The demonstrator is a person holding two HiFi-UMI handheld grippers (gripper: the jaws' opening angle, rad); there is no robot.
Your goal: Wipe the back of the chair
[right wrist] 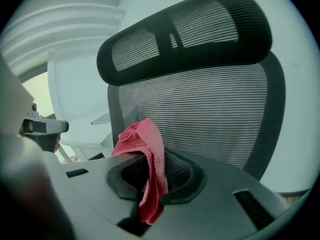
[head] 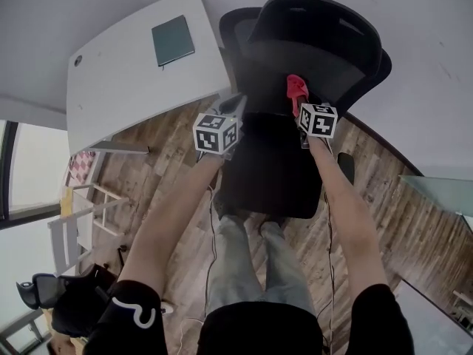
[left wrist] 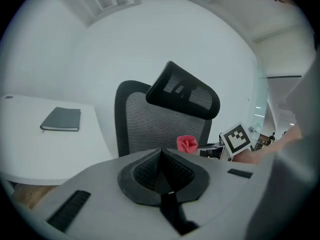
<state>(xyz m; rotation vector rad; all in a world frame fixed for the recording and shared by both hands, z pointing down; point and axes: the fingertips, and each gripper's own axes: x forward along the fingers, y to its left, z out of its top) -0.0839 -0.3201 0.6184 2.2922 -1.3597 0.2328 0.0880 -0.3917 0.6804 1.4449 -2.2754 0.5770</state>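
A black mesh office chair stands in front of me, its back (head: 310, 61) and headrest (right wrist: 185, 34) facing me over the seat (head: 270, 168). My right gripper (head: 299, 100) is shut on a red cloth (head: 296, 89), holding it close to the lower mesh of the chair back (right wrist: 210, 114). The cloth (right wrist: 149, 154) sticks up from the jaws and hangs down between them. My left gripper (head: 235, 108) hovers at the left side of the chair, shut and empty (left wrist: 161, 155). In its view the chair back (left wrist: 155, 126) lies ahead and the cloth (left wrist: 187, 144) to the right.
A white desk (head: 126, 87) stands left of the chair with a dark notebook (head: 173, 40) on it. A white rack (head: 74, 224) and another black chair (head: 52, 298) are at the lower left. The floor is wood planks (head: 384, 198); cables trail by my legs.
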